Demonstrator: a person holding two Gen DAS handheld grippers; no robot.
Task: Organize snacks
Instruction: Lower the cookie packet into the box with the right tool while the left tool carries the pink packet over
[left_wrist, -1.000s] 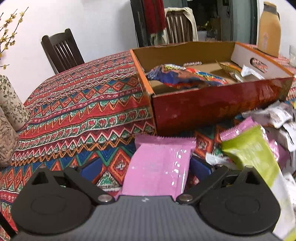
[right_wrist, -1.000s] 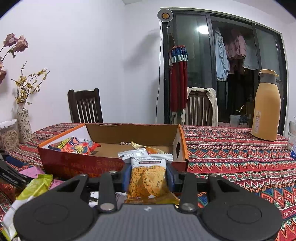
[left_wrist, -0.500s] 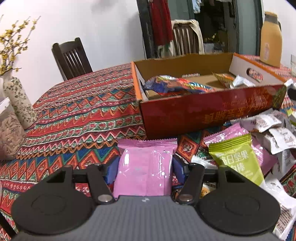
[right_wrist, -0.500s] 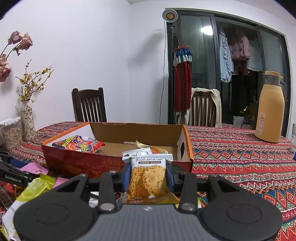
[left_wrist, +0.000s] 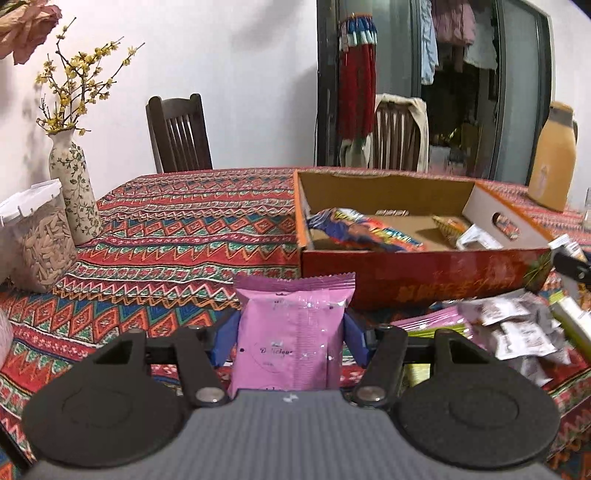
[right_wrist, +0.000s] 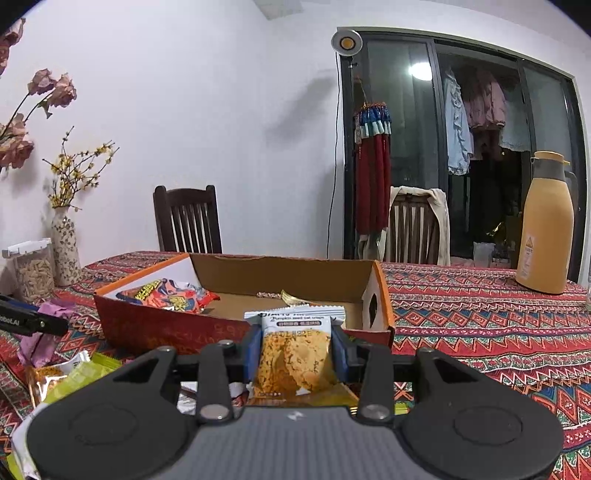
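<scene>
My left gripper (left_wrist: 291, 339) is shut on a pink snack packet (left_wrist: 291, 328), held upright above the table in front of the red cardboard box (left_wrist: 417, 280). My right gripper (right_wrist: 295, 350) is shut on a pumpkin seed crisp packet (right_wrist: 295, 354), held just before the box's (right_wrist: 166, 325) near wall. The box holds a colourful chip bag (left_wrist: 362, 230) and a few small packets. A pile of loose snacks (left_wrist: 517, 325) lies on the table to the right of my left gripper; it also shows in the right wrist view (right_wrist: 70, 373).
A flower vase (left_wrist: 74, 192) and a clear jar of seeds (left_wrist: 40, 240) stand at the table's left edge. A tan thermos jug (right_wrist: 546, 240) stands at the far right. Two wooden chairs (right_wrist: 188, 221) stand behind the patterned tablecloth (left_wrist: 177, 229).
My left gripper closed on the pink packet and lifted it off the table, tilting up to level. My right gripper rose slightly with its packet.
</scene>
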